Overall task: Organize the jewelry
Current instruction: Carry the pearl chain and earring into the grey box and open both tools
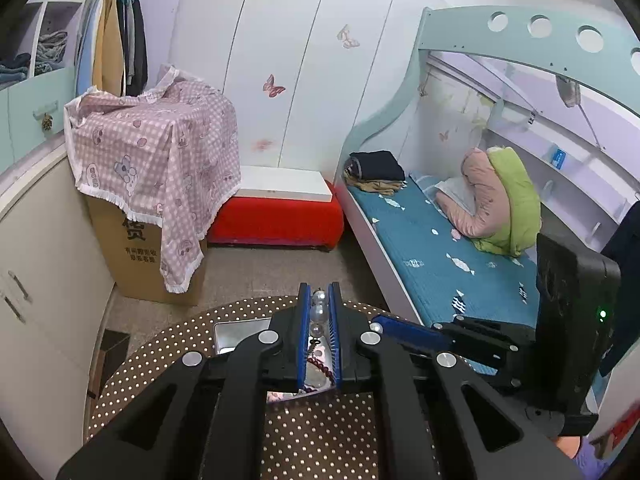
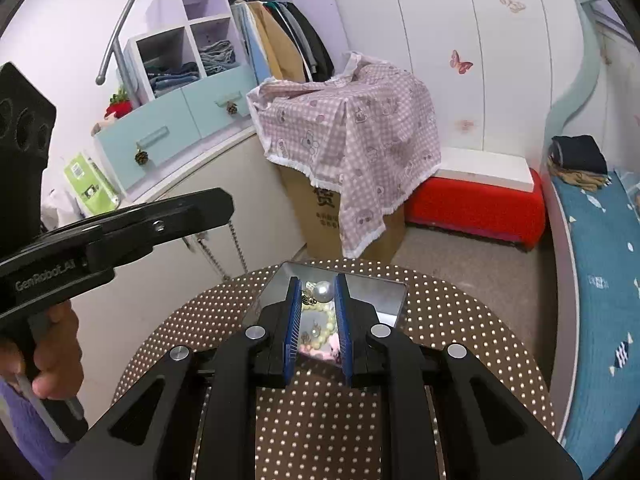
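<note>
Counting first, we see three clear beads [image 1: 319,314] on one strand, pinched between the nearly closed jaws of our left gripper [image 1: 319,322] above the one metal tray [image 1: 240,330]. One big pearl [image 2: 323,292] sits between the narrowly parted jaws of our right gripper [image 2: 319,294], seemingly clamped, over the tray [image 2: 384,296] with other jewelry, on the dotted table [image 2: 460,320].

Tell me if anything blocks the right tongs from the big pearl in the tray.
Nothing visible does. The big pearl already sits between the right tongs, above the tray; other jewelry lies below, not between.
</note>
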Available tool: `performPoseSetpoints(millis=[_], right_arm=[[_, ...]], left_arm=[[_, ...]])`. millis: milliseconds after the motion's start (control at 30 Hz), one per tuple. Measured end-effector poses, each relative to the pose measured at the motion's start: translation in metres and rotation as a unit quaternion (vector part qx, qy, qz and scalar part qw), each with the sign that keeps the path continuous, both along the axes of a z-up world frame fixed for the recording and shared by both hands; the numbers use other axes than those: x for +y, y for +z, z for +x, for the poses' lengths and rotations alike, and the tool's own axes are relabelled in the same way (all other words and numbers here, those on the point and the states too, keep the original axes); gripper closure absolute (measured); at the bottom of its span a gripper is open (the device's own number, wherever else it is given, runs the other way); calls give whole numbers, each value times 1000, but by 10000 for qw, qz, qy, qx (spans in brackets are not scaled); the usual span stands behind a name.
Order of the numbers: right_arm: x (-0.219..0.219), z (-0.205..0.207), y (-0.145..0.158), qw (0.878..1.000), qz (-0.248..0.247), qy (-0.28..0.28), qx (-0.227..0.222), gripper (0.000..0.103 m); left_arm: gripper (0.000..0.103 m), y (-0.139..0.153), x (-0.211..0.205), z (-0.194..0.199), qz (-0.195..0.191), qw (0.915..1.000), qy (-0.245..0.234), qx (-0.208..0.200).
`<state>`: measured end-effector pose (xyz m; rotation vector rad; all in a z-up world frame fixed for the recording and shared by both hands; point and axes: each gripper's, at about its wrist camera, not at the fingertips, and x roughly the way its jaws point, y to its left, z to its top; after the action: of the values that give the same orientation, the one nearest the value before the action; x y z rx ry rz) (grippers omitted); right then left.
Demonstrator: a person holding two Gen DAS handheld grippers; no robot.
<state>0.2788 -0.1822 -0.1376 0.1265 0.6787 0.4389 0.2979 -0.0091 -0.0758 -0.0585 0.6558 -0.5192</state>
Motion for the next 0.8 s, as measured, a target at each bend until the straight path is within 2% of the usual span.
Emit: performPoseSetpoints(millis=[400,600,700,800], right_arm=[[19,29,-45,9987,-117,104,478,86],[19,33,-59,9981,-131,72,600,86],[18,33,-61,9980,-130,59,624,86],[18,33,-63,9978,-113,61,650,86]], left_arm=[[95,-77,-1,35,247,9957,149,878],[94,-89,3,39,210,9941,196,1047],[74,-91,5,40,230,9930,259,1126],[72,-91,6,38,214,9931,283,1121]])
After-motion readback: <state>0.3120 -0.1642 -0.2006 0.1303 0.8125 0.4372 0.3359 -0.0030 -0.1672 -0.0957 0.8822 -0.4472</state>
